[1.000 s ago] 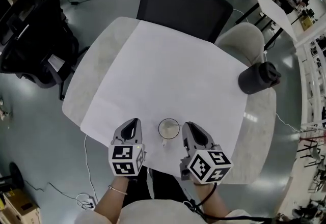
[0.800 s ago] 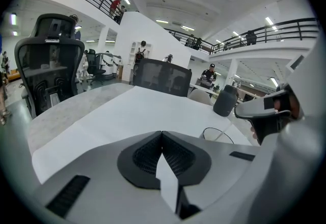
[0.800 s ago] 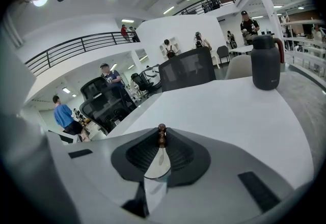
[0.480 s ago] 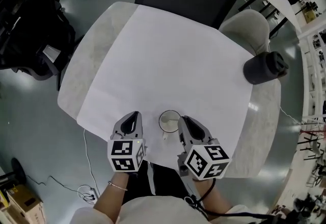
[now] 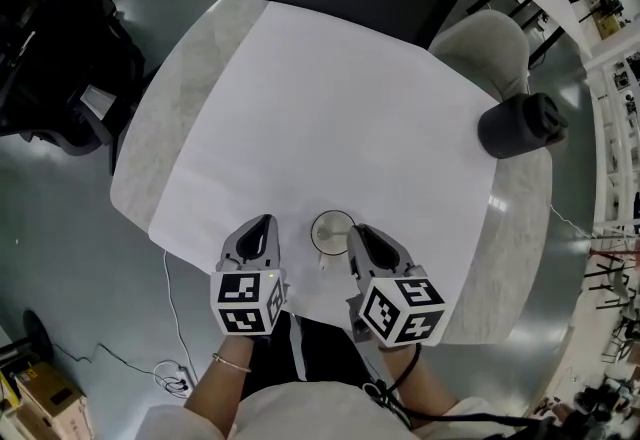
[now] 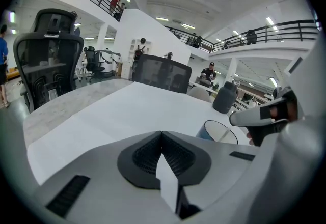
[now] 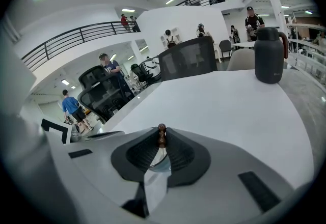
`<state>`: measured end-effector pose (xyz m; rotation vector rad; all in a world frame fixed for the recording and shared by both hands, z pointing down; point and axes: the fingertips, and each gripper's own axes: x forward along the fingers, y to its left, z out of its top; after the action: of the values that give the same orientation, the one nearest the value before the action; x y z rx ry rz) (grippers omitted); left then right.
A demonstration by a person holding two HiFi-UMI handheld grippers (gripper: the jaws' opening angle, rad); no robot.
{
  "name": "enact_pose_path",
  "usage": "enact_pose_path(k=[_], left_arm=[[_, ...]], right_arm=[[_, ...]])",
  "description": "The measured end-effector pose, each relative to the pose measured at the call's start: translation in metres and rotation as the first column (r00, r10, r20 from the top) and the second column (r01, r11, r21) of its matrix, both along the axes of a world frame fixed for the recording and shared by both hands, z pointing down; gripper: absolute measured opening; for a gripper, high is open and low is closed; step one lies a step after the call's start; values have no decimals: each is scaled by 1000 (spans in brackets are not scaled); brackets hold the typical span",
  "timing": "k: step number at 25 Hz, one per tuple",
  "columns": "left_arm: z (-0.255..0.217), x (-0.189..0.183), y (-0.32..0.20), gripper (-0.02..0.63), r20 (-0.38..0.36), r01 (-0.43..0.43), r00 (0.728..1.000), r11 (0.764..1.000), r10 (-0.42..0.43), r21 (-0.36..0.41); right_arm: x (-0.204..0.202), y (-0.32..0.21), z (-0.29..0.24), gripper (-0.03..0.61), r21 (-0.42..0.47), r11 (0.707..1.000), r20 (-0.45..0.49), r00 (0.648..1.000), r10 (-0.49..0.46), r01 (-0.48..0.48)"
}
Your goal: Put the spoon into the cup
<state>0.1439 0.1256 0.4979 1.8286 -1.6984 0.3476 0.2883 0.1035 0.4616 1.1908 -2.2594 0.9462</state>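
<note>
Right gripper has crept right up beside the cup, pinching the spoon at its jaw tips, seemingly over the cup; drop-in looks close; left gripper pressed together, empty

The left claw and the right claw are smooth, light grey plastic shells that taper toward the tips. Each carries a white cube at the rear, the left cube and the right cube, printed with black square markers. The pads are black and finely ribbed, set in a rounded dark recess. Dark rectangular slots mark the grey housing. The person wears a cream-white top and a thin bracelet on the left wrist. A black cable trails by the right wrist.
</note>
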Motion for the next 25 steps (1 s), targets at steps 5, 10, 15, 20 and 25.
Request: enact_pose_path(k=[5,10,15,20,25], left_arm=[[0,-2,3,18,5,0,1000,1000,-1,3],[-3,-2,5,18,5,-2,1000,1000,2,10],[-11,0,6,18,8,-9,1000,1000,9,23],[-20,-3,5,18,14,-14,1000,999,14,41],[-33,-4,1,18,23,-18,1000,997,17,73]], right_arm=[[-2,-1,3,61,3,1000,-5,1000,2,-2],[-1,0,2,63,5,1000,-5,1000,12,-12],[5,-1,-2,89,18,999,-7,999,34,-34],[11,-4,-9,107,36,997,4,997,71,-71],[22,-12,-23,107,82,990,4,993,116,-116]])
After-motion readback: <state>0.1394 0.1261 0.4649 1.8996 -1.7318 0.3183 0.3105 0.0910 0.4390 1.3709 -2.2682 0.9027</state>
